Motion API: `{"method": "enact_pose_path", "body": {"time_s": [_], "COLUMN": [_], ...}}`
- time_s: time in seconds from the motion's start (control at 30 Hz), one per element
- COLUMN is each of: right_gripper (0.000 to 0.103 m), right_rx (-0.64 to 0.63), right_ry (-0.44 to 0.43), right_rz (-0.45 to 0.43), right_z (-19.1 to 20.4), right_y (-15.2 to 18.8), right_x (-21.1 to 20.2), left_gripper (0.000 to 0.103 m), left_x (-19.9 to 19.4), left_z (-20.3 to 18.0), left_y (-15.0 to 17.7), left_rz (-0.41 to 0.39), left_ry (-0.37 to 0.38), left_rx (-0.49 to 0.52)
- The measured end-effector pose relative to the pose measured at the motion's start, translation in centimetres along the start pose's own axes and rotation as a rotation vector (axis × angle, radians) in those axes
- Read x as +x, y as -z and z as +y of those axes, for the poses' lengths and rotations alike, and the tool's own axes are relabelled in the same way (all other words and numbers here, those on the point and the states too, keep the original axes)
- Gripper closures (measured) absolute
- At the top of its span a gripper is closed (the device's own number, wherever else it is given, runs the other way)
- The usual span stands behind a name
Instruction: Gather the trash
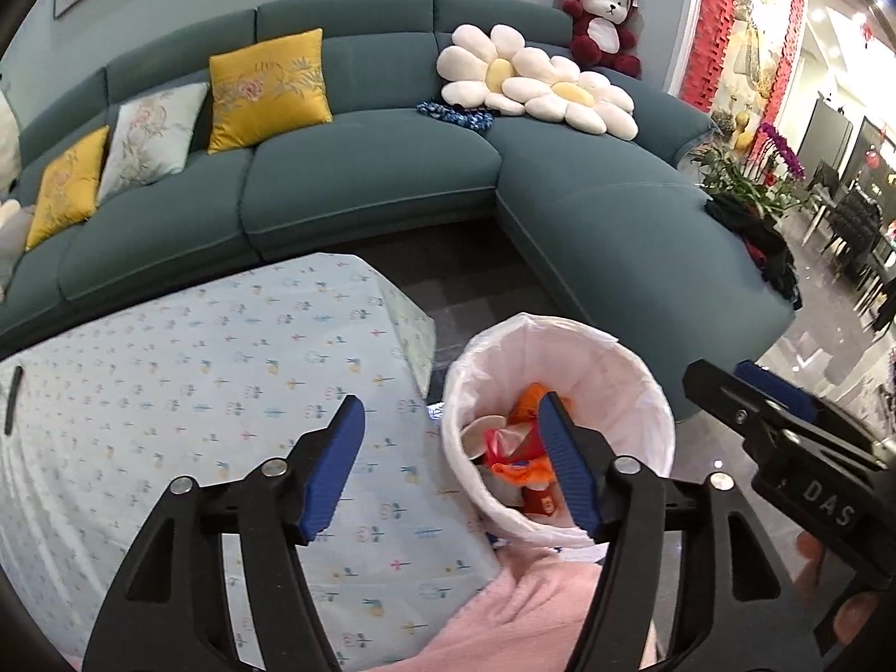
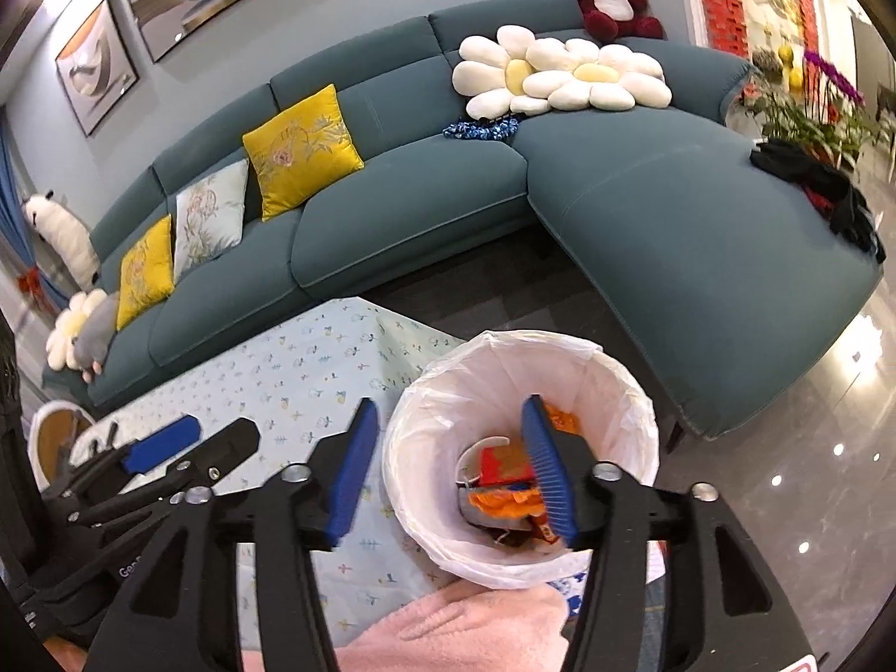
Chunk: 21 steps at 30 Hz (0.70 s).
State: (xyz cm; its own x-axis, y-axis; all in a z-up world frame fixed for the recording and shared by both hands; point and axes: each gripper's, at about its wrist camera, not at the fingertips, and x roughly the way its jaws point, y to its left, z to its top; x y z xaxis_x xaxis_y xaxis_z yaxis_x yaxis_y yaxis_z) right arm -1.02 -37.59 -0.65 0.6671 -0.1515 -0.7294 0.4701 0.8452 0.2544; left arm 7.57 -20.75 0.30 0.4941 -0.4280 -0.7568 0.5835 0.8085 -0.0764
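Observation:
A round bin with a white liner (image 1: 616, 369) (image 2: 605, 386) stands on the floor against the table's corner. Inside it lie orange and red wrappers (image 1: 521, 465) (image 2: 504, 498) and a white cup-like piece (image 1: 481, 431). My left gripper (image 1: 452, 400) is open and empty, one finger over the table and the other over the bin's mouth. It also shows at the left of the right wrist view as the left gripper (image 2: 207, 431). My right gripper (image 2: 451, 403) is open and empty above the bin's near-left rim. In the left wrist view the right gripper (image 1: 722, 372) sits to the right of the bin.
The table with the pale flowered cloth (image 1: 224, 392) (image 2: 313, 381) lies left of the bin. A pink fleece fabric (image 1: 537, 605) (image 2: 448, 627) is under the grippers. A teal corner sofa (image 1: 364, 185) with cushions stands behind; glossy floor (image 2: 784, 448) lies to the right. A dark slim object (image 1: 12, 400) rests at the table's left.

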Motion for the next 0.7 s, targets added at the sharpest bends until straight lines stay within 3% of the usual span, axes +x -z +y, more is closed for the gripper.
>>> {"method": "enact_pose_path", "body": {"time_s": [0.1,0.4,0.53,0.63,0.7], "right_gripper": [0.043,0.019,0.016,0.006,0.007], "right_rx": [-0.039,-0.108,-0.111,-0.128,-0.139], "right_ry": [0.019,0.087,0.097,0.114,0.125], "right_rz": [0.008,0.024,0.041,0.059,0.074], "right_z": [0.6,1.5,1.2,1.1,1.1], "right_y": [0.3,1.0,1.3,1.5,1.7], "right_x": [-0.3,-0.7,-0.6,-0.3,-0.1], "left_gripper": [0.033,0.015,0.014,0.013,0.012], "left_x": [-0.3,-0.2,0.2,0.5,0.8], "left_z": [0.3,1.0,1.1,1.1,1.2], "left_y": [0.3,1.5,2.0,2.3,2.4], "left_rz": [-0.008,0.006,0.023,0.043,0.061], "left_ry": [-0.029,-0.074,-0.077,-0.077,-0.07], "left_rx": [0.004,-0.007,-0.009,-0.009,-0.016]}}
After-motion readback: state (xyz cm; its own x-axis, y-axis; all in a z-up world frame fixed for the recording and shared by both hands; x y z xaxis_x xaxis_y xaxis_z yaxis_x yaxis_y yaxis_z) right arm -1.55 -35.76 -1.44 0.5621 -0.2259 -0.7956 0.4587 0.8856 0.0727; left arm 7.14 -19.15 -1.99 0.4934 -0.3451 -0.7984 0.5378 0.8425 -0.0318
